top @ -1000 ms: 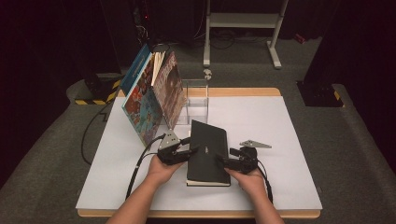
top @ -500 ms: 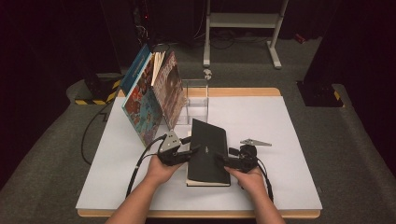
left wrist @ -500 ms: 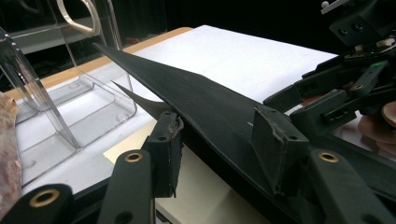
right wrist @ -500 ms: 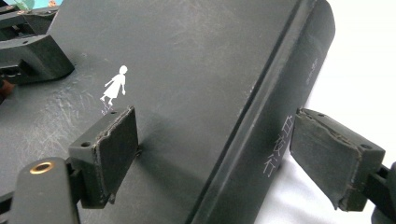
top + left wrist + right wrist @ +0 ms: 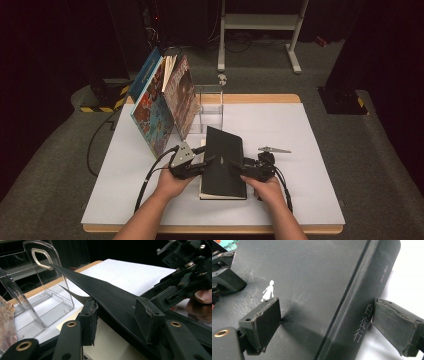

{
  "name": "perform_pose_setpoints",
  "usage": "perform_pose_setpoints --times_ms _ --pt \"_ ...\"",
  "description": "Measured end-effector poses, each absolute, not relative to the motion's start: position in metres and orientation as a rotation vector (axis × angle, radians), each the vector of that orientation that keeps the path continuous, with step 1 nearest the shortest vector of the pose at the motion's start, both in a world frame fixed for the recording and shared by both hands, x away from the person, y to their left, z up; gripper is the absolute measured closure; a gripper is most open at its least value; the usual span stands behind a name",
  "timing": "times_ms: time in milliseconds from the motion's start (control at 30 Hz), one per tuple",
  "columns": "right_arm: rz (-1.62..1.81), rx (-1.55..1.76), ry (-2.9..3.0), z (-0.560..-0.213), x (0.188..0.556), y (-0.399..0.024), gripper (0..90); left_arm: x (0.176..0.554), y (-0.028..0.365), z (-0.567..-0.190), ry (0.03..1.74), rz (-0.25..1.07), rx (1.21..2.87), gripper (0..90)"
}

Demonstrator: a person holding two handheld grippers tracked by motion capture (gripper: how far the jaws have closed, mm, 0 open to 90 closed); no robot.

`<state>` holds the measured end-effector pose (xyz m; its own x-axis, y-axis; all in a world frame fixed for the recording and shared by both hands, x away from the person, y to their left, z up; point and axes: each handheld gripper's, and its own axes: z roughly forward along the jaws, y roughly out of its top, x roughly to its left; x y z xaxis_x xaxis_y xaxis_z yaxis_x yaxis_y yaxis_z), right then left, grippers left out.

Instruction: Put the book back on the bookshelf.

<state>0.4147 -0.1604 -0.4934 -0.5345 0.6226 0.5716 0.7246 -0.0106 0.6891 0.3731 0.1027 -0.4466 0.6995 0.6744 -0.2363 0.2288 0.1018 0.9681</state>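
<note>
A thick black book (image 5: 223,162) lies near the table's front edge, its spine (image 5: 362,315) printed with pale characters. My left gripper (image 5: 206,161) reaches in from the book's left. In the left gripper view, one pad (image 5: 87,323) sits under the raised front cover (image 5: 110,296) and the other pad (image 5: 149,322) rests on top of it. The jaws stand wide and do not pinch the cover. My right gripper (image 5: 236,166) straddles the spine side. Its jaws have just been opening: one pad (image 5: 263,322) lies on the cover, and the other (image 5: 395,327) stands just off the spine.
Colourful picture books (image 5: 160,107) lean together at the back left of the white table (image 5: 310,130). A clear plastic bookend (image 5: 210,102) stands behind the black book, also close in the left gripper view (image 5: 37,297). A shelf frame (image 5: 260,22) stands on the floor beyond.
The right gripper has shifted slightly at the book's right edge, its grey plate a little farther right. Book and left gripper stay put.
</note>
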Motion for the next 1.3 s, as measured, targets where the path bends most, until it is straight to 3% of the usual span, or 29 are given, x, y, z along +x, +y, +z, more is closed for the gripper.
perform_pose_setpoints --times_ms 1300 --pt "-1.615 -1.422 -1.920 -0.501 0.427 -0.166 7.2 0.362 0.105 -0.449 0.699 0.427 1.433 53.7"
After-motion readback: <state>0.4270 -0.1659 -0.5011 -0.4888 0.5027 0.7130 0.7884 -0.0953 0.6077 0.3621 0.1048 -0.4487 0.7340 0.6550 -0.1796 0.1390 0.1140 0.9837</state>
